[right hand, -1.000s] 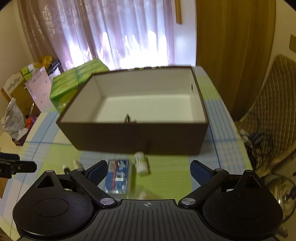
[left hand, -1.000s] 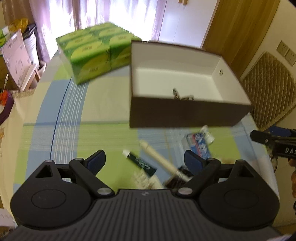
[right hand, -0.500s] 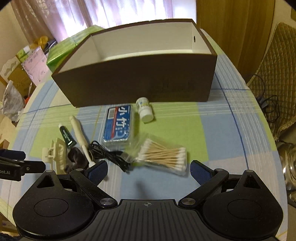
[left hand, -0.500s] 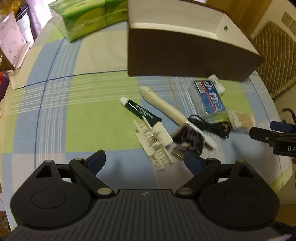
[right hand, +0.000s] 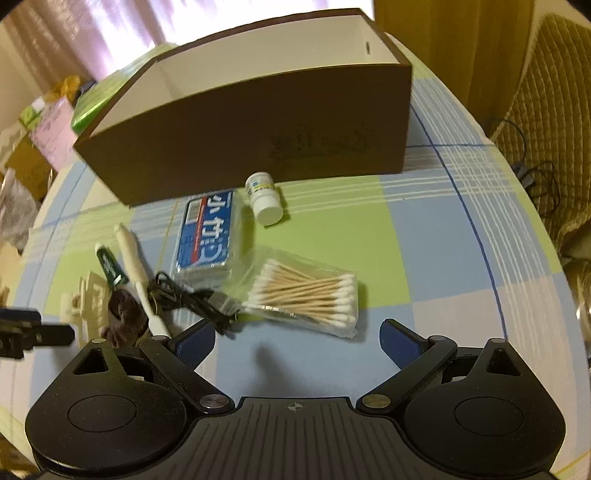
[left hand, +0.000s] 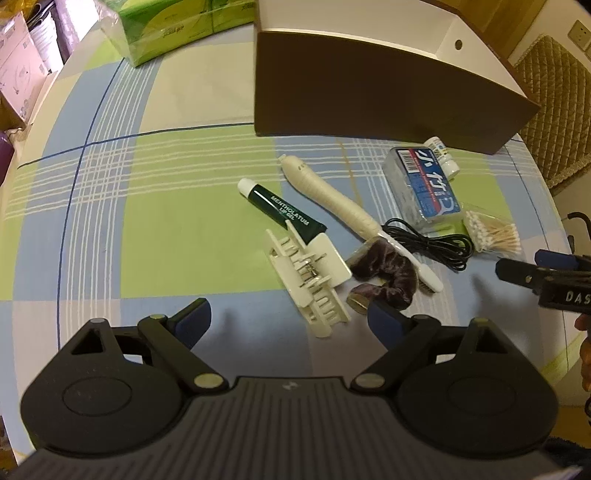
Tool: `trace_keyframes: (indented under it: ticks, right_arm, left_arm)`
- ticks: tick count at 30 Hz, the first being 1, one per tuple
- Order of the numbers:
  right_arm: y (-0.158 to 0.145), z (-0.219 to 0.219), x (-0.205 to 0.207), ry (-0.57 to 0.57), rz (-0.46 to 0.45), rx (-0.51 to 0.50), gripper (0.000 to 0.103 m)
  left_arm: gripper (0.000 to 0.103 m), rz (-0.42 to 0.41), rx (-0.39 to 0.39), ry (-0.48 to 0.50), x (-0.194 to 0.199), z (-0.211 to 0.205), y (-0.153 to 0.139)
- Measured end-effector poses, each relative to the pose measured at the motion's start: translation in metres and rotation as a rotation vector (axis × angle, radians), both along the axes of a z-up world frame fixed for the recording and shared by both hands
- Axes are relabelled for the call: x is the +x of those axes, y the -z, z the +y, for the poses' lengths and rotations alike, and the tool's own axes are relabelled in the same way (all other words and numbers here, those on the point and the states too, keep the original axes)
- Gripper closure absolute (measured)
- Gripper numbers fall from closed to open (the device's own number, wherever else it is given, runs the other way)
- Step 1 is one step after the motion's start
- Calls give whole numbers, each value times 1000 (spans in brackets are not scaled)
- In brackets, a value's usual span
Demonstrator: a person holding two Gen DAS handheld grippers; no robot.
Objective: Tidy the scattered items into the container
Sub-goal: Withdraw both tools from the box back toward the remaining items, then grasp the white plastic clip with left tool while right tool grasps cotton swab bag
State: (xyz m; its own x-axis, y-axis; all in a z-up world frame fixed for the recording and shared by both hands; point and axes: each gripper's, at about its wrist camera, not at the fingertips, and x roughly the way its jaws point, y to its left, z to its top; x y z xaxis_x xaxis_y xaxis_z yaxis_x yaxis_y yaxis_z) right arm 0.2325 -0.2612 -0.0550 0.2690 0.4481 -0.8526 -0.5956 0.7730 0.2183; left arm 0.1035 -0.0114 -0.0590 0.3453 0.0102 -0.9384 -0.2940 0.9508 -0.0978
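Observation:
A brown box [left hand: 369, 99] [right hand: 258, 122] with a white inside stands at the back of the table. In front of it lie a cream hair clip [left hand: 310, 277], a green lip gel tube [left hand: 282, 212], a cream toothbrush-like tool [left hand: 332, 195], a dark scrunchie [left hand: 388, 275], a black cable [left hand: 428, 243], a blue-labelled pack [right hand: 208, 230], a white bottle [right hand: 264, 197] and a bag of cotton swabs [right hand: 306, 291]. My left gripper [left hand: 290, 319] is open, just short of the hair clip. My right gripper [right hand: 297, 339] is open, just short of the swabs.
A green tissue pack [left hand: 177, 22] lies at the back left of the checked tablecloth [left hand: 155, 221]. A woven chair [right hand: 554, 122] stands to the right of the table. Boxes and bags [right hand: 40, 122] stand to the left.
Both grippers have tilted down and drawn back from the box, so the scattered items now fill the view. Both stay open and empty.

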Motion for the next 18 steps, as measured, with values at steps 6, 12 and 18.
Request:
trace_keyframes:
  ticks: [6,12,18]
  right_arm:
    - [-1,7,13,68,-3,26,3]
    - [11,22,24,136,-6,-3,3]
    - [24,29,20,103,-89,-99,25]
  left_arm:
    - [14,6,7,-10,3,4,4]
    - [14,11,18,-13,8,6,6]
    - [14,20,22,-11,10,6,8]
